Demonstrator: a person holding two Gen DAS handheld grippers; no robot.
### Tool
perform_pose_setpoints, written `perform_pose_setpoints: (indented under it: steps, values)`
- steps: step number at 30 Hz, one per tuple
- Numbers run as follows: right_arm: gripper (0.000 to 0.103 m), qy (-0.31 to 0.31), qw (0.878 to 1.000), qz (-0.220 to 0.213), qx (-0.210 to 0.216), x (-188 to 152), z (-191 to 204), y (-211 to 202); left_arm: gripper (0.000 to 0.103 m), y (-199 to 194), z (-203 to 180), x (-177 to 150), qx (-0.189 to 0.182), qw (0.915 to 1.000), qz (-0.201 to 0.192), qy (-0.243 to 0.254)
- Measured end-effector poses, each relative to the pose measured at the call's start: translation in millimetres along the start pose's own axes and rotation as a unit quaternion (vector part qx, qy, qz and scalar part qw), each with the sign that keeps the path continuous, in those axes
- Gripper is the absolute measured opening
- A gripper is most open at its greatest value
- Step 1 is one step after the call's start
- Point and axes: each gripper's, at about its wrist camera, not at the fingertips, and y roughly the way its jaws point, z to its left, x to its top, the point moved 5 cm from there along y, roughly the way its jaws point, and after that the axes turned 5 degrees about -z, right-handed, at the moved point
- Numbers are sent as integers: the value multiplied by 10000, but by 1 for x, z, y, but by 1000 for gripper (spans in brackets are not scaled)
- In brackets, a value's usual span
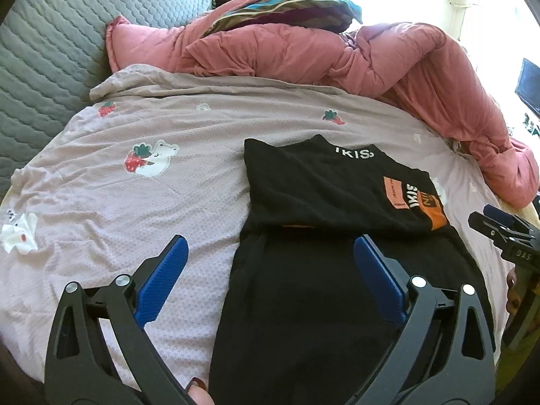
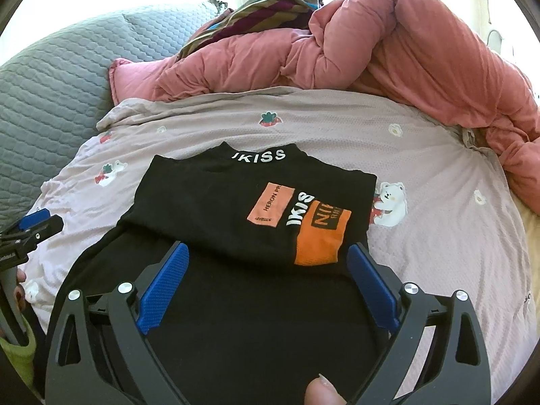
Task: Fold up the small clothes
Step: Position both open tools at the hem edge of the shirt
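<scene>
From the left wrist, the black shirt (image 1: 324,189) lies on the pale pink bedspread (image 1: 118,202), folded over itself, with white letters on its collar. The left gripper (image 1: 270,253) is wide open with nothing in it, above the shirt's left edge. A white sock (image 1: 18,233) shows only here. From the right wrist, the right gripper (image 2: 268,260) gapes empty over the shirt's soft dark cloth. Here its orange patches (image 2: 320,239) show fully, and a puffy pink quilt (image 2: 405,50) sits behind.

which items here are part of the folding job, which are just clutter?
Job:
black shirt, partly folded
left gripper, jaws open
right gripper, jaws open

Lying about:
pink comforter
striped cloth
grey quilted pillow
strawberry-print sheet
</scene>
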Motion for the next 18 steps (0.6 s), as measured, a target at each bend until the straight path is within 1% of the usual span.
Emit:
perform_pose_setpoints:
  steps: [11, 18]
  values:
    - [95, 0, 10000, -40, -89, -10, -9, -21, 93, -14, 6, -11, -55, 10000, 37, -11]
    - [95, 4, 9998, -39, -169, -20, -18, -36, 93, -21, 21, -23, 27, 9998, 152, -136]
